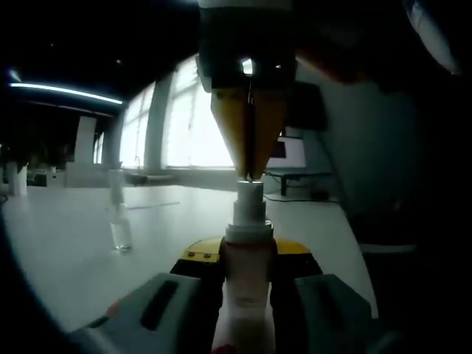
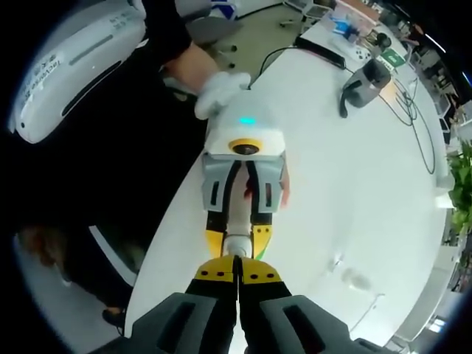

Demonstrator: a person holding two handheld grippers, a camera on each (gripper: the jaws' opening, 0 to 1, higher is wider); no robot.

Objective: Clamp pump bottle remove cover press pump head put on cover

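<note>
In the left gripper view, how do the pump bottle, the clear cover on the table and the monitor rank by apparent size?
1. Pump bottle, held in the left claw; nearness enlarges it.
2 and 3. Clear cover and monitor look alike; unsure.

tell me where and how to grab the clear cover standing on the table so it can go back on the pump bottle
Judging from the left gripper view, the clear cover stands upright and alone on the white table, so I'd take it across its slim upper half, coming in level from the side. The right gripper is the free one for that, shut above the pump head, while the left gripper clamps the pump bottle.
</note>
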